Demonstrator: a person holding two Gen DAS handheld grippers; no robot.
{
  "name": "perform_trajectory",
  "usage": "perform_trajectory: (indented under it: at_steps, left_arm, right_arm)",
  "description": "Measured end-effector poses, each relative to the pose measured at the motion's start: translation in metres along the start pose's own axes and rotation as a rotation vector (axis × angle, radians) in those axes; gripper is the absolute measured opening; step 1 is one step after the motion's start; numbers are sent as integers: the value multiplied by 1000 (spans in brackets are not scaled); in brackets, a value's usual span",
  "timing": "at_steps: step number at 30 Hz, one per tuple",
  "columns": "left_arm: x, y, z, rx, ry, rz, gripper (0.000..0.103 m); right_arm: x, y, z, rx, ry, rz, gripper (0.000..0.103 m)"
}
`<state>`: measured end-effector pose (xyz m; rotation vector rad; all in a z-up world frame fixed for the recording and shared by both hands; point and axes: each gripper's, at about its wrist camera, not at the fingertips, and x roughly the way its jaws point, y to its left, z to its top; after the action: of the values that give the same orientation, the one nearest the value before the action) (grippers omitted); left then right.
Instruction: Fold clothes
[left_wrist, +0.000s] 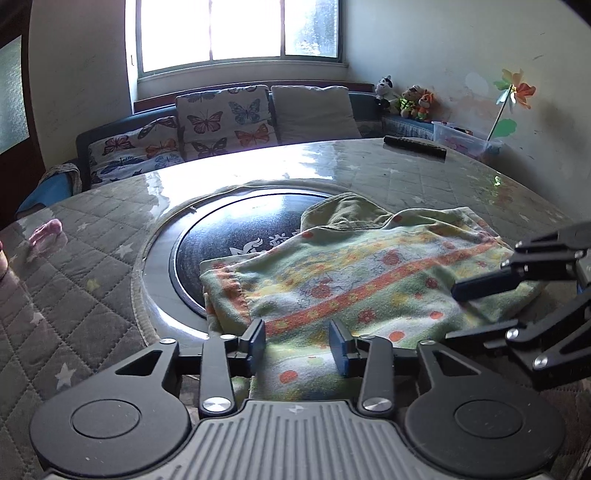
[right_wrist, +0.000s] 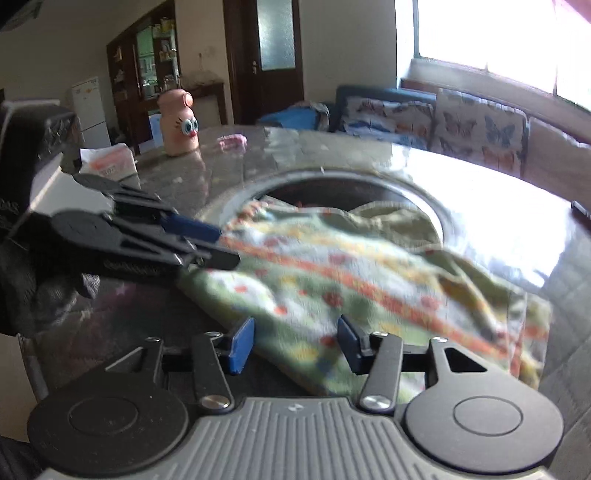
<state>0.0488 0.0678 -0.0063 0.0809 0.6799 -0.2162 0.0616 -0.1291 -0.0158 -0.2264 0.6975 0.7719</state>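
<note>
A green, yellow and orange patterned garment (left_wrist: 354, 273) lies folded on the round table, partly over the dark centre disc (left_wrist: 236, 229). It also shows in the right wrist view (right_wrist: 369, 280), blurred. My left gripper (left_wrist: 297, 341) is open, its blue pads just above the garment's near edge. My right gripper (right_wrist: 295, 341) is open over the garment's near edge. In the left wrist view the right gripper (left_wrist: 480, 295) reaches in from the right over the cloth. In the right wrist view the left gripper (right_wrist: 207, 240) comes in from the left at the cloth's edge.
The table (left_wrist: 92, 266) has a quilted grey cover under glass. A pink item (left_wrist: 46, 230) lies at the left, a dark remote (left_wrist: 413, 146) at the back. A pink character bottle (right_wrist: 179, 122) and a tissue pack (right_wrist: 107, 162) stand beyond. A butterfly-cushioned sofa (left_wrist: 221, 122) runs behind.
</note>
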Motion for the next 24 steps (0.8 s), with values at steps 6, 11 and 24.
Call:
perform_trajectory:
  at_steps: [6,11,24]
  left_arm:
    - [0,1,0,-25,0,13,72]
    - [-2,2,-1,-41,-3,32,91]
    - [-7,6,-3,-60,-12,49,103]
  right_arm:
    - [-13,-3,-3,7,-27,-16,75]
    - [-21,-14,-11,74,-36,-45,83]
    - [-30,-35,-33,162,-18,-81,91]
